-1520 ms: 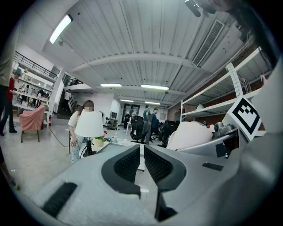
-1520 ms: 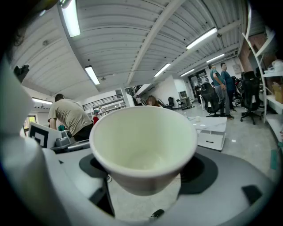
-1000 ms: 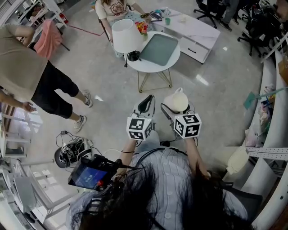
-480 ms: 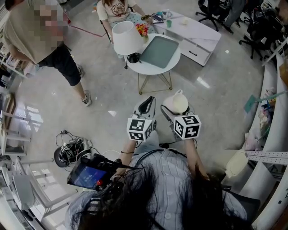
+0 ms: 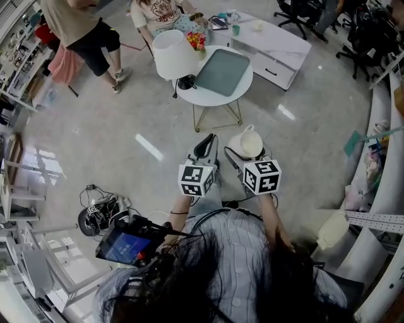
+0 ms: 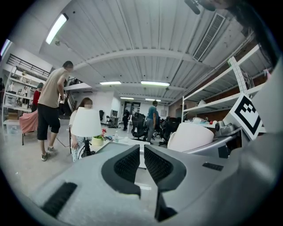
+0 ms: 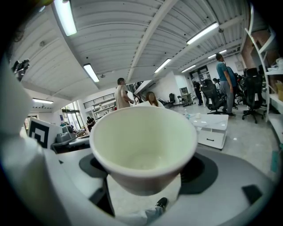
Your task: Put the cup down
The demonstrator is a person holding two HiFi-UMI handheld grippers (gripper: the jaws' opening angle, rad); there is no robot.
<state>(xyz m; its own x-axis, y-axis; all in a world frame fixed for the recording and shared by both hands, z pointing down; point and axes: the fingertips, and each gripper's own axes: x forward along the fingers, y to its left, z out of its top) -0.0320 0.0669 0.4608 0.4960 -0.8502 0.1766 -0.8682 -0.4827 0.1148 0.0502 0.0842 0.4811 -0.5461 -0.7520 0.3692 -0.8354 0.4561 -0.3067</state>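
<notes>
**One cup carried in the right of two hand-held grippers**

Two grippers show in the head view, each with one marker cube. There is one cup (image 7: 143,145), and further ahead one round table (image 5: 208,98) that bears one tray (image 5: 222,70) and one lamp (image 5: 172,53). One low white table (image 5: 273,45) lies beyond it. Two other people are near the round table, one standing (image 5: 79,25) and one seated (image 5: 161,12).

The cup is off-white and empty. Its mouth is wide, its wall tapers toward the base, and one loop handle shows on its far side in the head view. It hangs in the air above the floor, in front of the person and short of the round table, with its mouth turned toward the gripper's camera.

The right gripper (image 7: 145,174) is clamped on the cup, with one dark pad on each side of its lower wall. The left gripper (image 6: 141,161) has its jaws drawn almost together, with only a thin slit between the ribbed pads and nothing in it.
</notes>
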